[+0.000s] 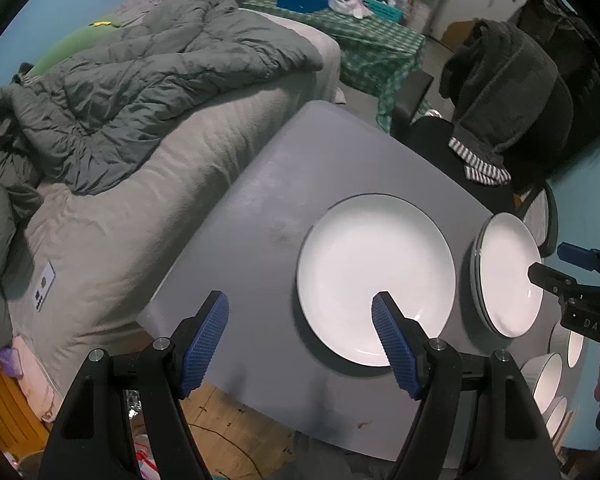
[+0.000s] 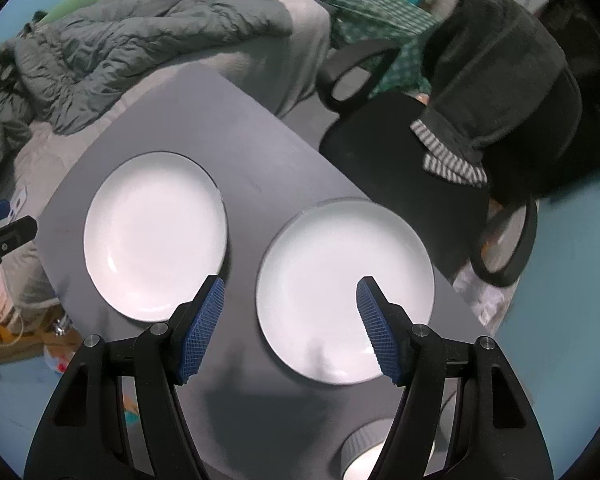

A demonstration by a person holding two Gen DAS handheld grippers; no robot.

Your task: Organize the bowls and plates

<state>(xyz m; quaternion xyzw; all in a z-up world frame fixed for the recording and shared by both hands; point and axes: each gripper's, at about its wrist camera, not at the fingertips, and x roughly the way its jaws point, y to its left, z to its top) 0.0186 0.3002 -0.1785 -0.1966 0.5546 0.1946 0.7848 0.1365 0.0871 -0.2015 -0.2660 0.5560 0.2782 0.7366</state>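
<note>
Surroundings: bed [image 1: 148, 184] along grey table [image 1: 260, 208], chair [image 2: 400, 184] behind | Plates: single plate [image 1: 374, 276] flat at table centre, plate stack [image 1: 508, 276] beside it, bowls [image 1: 548, 380] nearer | left gripper [image 1: 300, 340], right gripper [image 2: 290, 324]: jaws wide apart, empty, above table.

Your left gripper [image 1: 300, 312] and right gripper [image 2: 290, 296] share black arms, silver pivot screws and blue cross-hatched pads; white lettering marks one body.

Open left hand-held gripper [image 1: 300, 316] above white plate [image 1: 374, 276]
</note>
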